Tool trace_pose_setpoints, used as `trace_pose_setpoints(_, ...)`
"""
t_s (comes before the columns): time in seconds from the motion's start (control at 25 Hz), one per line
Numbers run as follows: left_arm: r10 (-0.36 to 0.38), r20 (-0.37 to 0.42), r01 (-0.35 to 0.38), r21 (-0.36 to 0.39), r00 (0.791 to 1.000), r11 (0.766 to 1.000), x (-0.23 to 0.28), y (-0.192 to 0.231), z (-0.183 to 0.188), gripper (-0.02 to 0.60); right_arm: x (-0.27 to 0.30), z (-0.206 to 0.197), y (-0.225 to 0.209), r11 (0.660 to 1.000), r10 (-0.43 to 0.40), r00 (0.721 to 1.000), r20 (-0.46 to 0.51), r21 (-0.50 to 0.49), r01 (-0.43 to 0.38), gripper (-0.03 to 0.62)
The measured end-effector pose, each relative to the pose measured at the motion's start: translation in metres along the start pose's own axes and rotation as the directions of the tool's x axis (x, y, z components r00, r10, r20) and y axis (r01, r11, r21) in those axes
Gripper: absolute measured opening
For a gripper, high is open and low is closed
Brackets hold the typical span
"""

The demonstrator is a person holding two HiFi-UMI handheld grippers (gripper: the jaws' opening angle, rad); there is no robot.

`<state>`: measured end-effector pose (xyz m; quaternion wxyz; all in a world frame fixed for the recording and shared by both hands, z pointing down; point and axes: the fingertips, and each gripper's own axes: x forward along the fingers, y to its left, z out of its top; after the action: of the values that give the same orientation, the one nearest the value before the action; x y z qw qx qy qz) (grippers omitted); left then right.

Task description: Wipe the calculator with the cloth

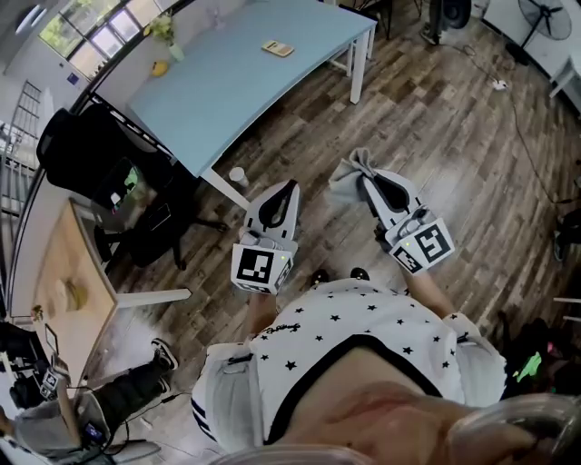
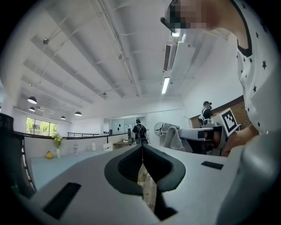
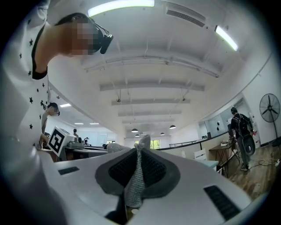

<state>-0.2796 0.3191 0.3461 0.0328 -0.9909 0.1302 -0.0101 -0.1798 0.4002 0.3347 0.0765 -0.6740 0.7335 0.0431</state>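
Between the two jaws of my right claw (image 3: 139, 149) sits the grey cloth (image 3: 135, 176). The jaws are pinched tight on it, and a little tuft pokes out past the tips. I hold it hard like this so it will not slip when I rub with it. From my head I can see that most of the cloth is bunched up at the front of the claw.

My left claw (image 2: 142, 148) is closed too, but it has nothing in it. Through the thin gap lower down I see only a strip of the wood floor (image 1: 436, 118). I think this claw is kept free so it can hold the calculator (image 1: 278, 48) steady when I wipe.

Both claws are up in front of my chest, side by side but not touching. Their tips point away from me, toward the light blue table (image 1: 227, 91). They tip up a bit, so their own cameras see mostly the ceiling (image 3: 149, 57).

The calculator is far from me. It lies flat on the table, near the far side, and nothing touches it. Bare floor lies between me and the table, so I think no wiping has begun and I must walk over first.

A yellow thing (image 1: 160, 67) and a small plant (image 1: 163, 27) sit at the left end of the table, well apart from the calculator. They should not get in my way.
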Motion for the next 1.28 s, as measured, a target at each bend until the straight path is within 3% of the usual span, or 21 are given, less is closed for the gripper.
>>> trace_pose_setpoints(0.16, -0.031, 0.006, 0.031, -0.007, 0.999, 0.999, 0.012, 0.001, -0.001, 0.029, 0.002, -0.002, -0.001, 1.0, -0.011, 1.0, -0.018, 0.005, 0.011, 0.029)
trace_pose_setpoints(0.4, -0.095, -0.001, 0.095, 0.047, 0.995, 0.994, 0.028, -0.003, -0.001, 0.029, 0.006, -0.009, -0.005, 1.0, -0.02, 0.997, -0.07, -0.011, 0.019, 0.031)
trace_pose_setpoints(0.68, -0.114, 0.019, 0.114, 0.035, 0.993, 0.993, 0.028, 0.02, -0.002, 0.029, 0.03, -0.009, -0.003, 0.998, -0.054, 0.998, -0.035, 0.019, 0.054, 0.031)
trace_pose_setpoints(0.96, -0.089, -0.01, 0.089, 0.019, 0.996, 0.996, 0.018, 0.044, -0.016, 0.029, 0.056, -0.02, 0.01, 0.999, -0.025, 0.999, -0.044, 0.04, 0.027, 0.031)
trace_pose_setpoints(1.28, 0.021, -0.051, -0.021, 0.004, 0.998, 1.0, 0.027, 0.082, -0.032, 0.029, 0.084, -0.039, -0.016, 0.995, -0.006, 0.997, -0.078, 0.099, 0.014, 0.031)
